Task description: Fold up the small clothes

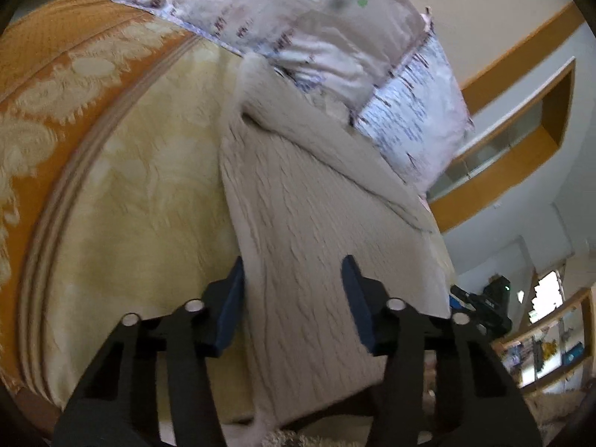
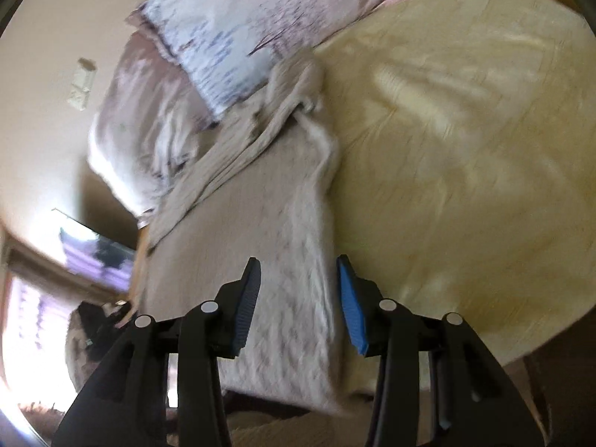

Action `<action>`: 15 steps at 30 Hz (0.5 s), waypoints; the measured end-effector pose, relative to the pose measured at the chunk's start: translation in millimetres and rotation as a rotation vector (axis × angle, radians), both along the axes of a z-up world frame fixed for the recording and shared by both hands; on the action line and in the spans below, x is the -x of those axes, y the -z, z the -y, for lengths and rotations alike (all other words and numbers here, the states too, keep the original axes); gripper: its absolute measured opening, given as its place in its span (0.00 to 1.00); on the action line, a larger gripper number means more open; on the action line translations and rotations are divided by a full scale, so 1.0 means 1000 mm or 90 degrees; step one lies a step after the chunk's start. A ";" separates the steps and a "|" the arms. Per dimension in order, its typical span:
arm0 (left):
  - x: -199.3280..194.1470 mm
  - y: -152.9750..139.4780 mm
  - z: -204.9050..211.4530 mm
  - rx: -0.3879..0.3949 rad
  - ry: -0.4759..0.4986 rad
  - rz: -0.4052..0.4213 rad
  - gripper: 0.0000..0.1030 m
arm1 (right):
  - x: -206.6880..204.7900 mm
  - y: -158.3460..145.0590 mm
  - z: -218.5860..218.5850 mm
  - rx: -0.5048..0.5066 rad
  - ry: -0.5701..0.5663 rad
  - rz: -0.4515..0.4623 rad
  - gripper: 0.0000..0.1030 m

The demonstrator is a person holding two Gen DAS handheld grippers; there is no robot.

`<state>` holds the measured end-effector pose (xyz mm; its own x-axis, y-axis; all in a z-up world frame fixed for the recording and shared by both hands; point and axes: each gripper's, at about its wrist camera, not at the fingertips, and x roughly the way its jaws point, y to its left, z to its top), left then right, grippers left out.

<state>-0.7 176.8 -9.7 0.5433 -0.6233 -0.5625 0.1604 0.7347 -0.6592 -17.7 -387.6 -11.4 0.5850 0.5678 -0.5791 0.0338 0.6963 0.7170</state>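
Two open grippers, left gripper [image 1: 294, 279] and right gripper [image 2: 298, 281], held nothing above the knit garment [image 1: 309, 223] lying beside the pillow [image 1: 298, 22]. We judged a fold pending; gripping its near edge comes next.

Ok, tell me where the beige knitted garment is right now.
The beige knitted garment lies on the yellow bedspread, its far end by the patterned pillows, with the near edge ahead of both open grippers.
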 end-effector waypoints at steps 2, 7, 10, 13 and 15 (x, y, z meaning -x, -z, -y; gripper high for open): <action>0.009 0.004 0.003 0.029 0.026 -0.005 0.37 | 0.014 0.001 -0.003 -0.025 -0.029 0.011 0.42; 0.033 0.008 0.007 0.059 0.063 0.005 0.32 | 0.043 0.004 -0.006 -0.053 -0.083 0.030 0.42; 0.042 0.014 0.011 0.065 0.082 -0.008 0.32 | 0.054 0.005 -0.010 -0.050 -0.109 0.030 0.42; 0.046 0.015 0.014 0.053 0.081 -0.016 0.23 | 0.054 0.009 -0.020 -0.025 -0.127 0.018 0.39; 0.046 0.015 0.016 0.038 0.077 -0.022 0.12 | 0.052 0.008 -0.030 -0.003 -0.143 0.025 0.23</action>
<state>-46.2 160.6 -24.8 0.4430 -0.7160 -0.5396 0.2223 0.6708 -0.7076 -69.3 -357.8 -19.4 0.4653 0.6895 -0.5552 -0.1503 0.6796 0.7180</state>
